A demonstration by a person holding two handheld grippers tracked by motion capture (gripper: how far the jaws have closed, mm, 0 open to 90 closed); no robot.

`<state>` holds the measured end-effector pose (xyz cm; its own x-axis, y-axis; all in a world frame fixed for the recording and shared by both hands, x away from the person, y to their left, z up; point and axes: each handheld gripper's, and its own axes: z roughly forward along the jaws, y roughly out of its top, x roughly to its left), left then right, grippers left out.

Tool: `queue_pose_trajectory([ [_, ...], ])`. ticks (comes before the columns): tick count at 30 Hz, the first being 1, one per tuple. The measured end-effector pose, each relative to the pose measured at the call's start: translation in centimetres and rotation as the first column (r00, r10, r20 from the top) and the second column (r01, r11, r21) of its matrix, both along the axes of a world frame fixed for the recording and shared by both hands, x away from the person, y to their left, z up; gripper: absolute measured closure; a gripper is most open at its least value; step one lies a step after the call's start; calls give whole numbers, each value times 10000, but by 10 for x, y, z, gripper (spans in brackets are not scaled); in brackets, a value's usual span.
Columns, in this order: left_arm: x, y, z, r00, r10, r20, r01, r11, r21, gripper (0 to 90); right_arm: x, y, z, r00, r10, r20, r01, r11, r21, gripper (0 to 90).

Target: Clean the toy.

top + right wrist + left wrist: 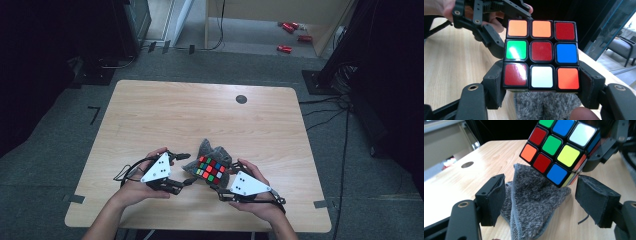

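the right gripper (541, 97) clamps the cube (541, 53) by its bottom row, lifted just above the cloth (534, 202). the left gripper (540, 202) stands part open beside it, jaws either side of the cloth, not pressing it.

Count on worktop (150, 115): one Rubik's cube (210, 169), one grey cloth (210, 151), both near 6 o'clock. Two tools: left tool (186, 170) at 7 o'clock, right tool (226, 181) at 5 o'clock. Floor at 1 o'clock: four red cans (291, 35).
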<state>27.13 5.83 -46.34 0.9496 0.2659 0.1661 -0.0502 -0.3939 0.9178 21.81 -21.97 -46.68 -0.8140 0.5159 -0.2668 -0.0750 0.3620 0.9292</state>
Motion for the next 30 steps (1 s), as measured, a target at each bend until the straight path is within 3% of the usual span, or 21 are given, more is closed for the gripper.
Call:
queue_pose_trajectory([
  [6, 0, -1, -2, 9996, -262, 106, 264, 9995, -200, 225, -1, 2, -1, 9999, 168, -32, -168, 9998, -102, 347],
  [9, -1, -2, -5, 9979, -518, 379, 528, 9983, -264, 204, -1, 3, -1, 9995, 301, -54, -302, 9994, -167, 347],
  [14, 0, -3, -9, 9949, -749, 682, 758, 9971, -107, 196, -2, 4, -3, 9987, 504, -66, -506, 9982, -331, 347],
  [20, 1, -5, -13, 9851, -1209, 1219, 1217, 9926, 10, 194, -2, 5, -5, 9978, 662, -94, -666, 9962, -558, 347],
  [23, 1, -7, -16, 9807, -1550, 1189, 1557, 9878, 33, 198, -2, 5, -7, 9971, 749, -132, -756, 9945, -723, 347],
  [26, -1, -11, -19, 9727, -1926, 1291, 1870, 9808, 545, 201, -4, 7, -8, 9943, 1053, -156, -1062, 9906, -859, 347],
  [30, -1, -13, -19, 9682, -2141, 1292, 2098, 9767, 455, 234, -5, 8, -8, 9936, 1128, -109, -1134, 9886, -989, 347],
])
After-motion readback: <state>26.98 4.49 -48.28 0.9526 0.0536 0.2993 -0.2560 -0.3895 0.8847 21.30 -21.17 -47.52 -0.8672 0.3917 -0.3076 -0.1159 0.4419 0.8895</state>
